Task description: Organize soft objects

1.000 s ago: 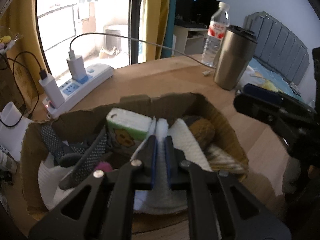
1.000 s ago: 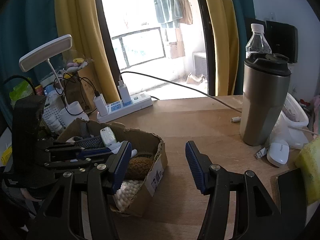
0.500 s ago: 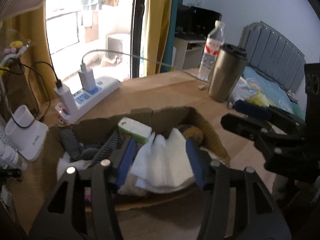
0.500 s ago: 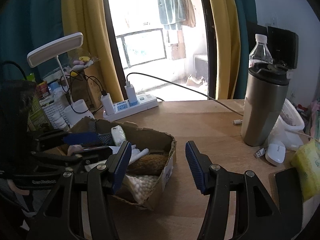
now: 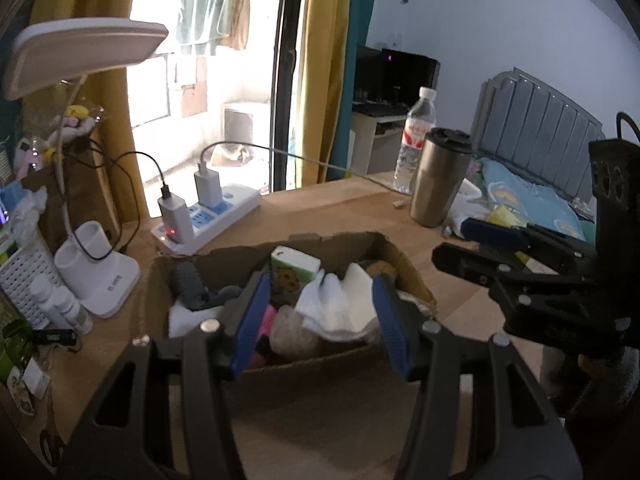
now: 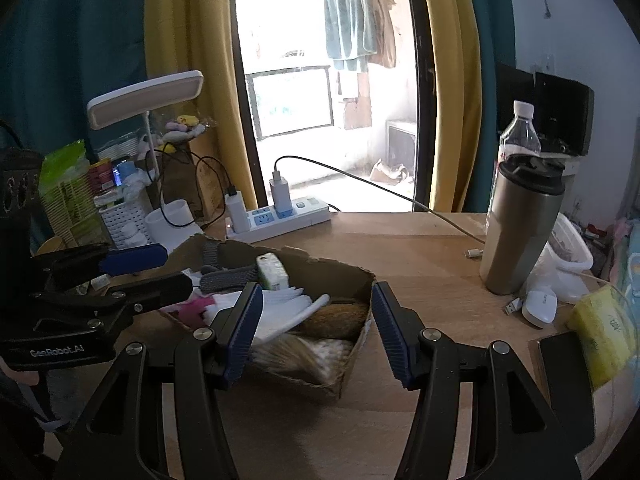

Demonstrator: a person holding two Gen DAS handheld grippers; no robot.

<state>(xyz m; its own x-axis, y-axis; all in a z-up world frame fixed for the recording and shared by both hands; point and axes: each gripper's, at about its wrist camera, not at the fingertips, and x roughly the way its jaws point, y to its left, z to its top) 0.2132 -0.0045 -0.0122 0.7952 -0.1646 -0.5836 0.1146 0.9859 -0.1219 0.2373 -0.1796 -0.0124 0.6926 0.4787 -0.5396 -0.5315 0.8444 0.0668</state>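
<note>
Both tongs stood half open and held nothing: the left gripper (image 5: 318, 320) and the right gripper (image 6: 316, 330) hung near the torn brown cardboard box (image 6: 352, 280). The folded white cloth (image 5: 340, 308) lay inside it. A good next move, I thought, was lifting clear without snagging it.

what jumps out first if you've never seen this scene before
A torn cardboard box sits mid-desk, stuffed with white cloth, a tissue pack and other soft things. Both tools hang open before it, the left tool and the right tool. A steel tumbler stands to the right, against the bright window.
</note>
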